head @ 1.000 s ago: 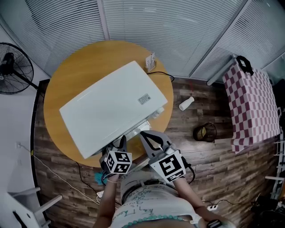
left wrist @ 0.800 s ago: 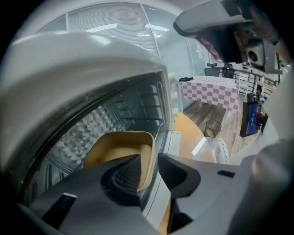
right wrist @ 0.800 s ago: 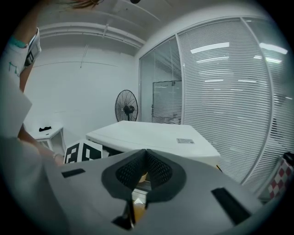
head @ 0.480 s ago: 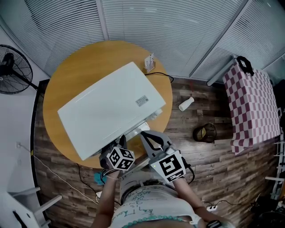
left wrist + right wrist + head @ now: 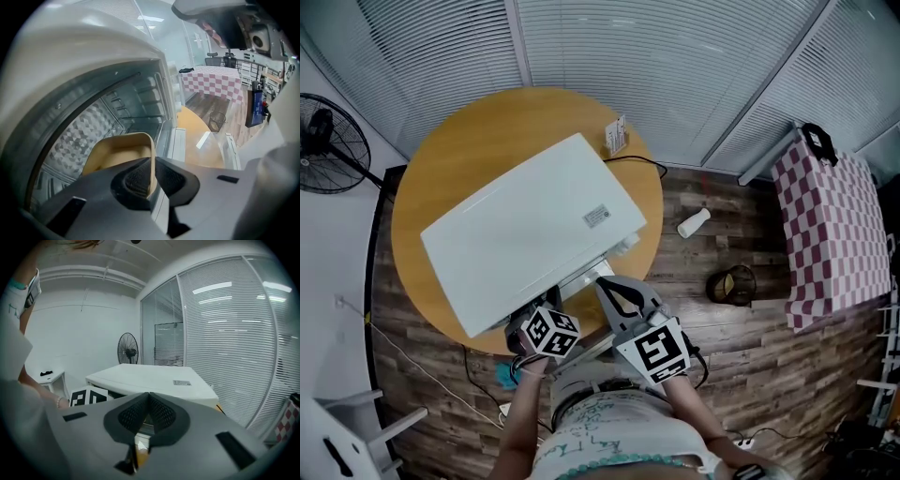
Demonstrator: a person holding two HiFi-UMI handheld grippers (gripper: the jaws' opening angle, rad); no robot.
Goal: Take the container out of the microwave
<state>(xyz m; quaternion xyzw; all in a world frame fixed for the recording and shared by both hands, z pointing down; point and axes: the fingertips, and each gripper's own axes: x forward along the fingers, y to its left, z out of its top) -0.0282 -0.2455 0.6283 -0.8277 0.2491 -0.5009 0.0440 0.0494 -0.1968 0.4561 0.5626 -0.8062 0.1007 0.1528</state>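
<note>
1. Sitting inside the open microwave (image 5: 84, 61), low at the front of its cavity, is the plain tan container (image 5: 117, 152).
2. Its near wall stands upright between the pads (image 5: 139, 178) of the left gripper (image 5: 152, 171), one pad inside the container and one outside.
3. Those jaws are closing and already press on that wall.
4. The right gripper (image 5: 149, 397) hangs just beside the left, outside the cavity, its jaws clenched together on nothing.
5. The microwave's white top bears a small label (image 5: 597, 217), too small to read.
6. The microwave stands on a round table (image 5: 459, 141).
</note>
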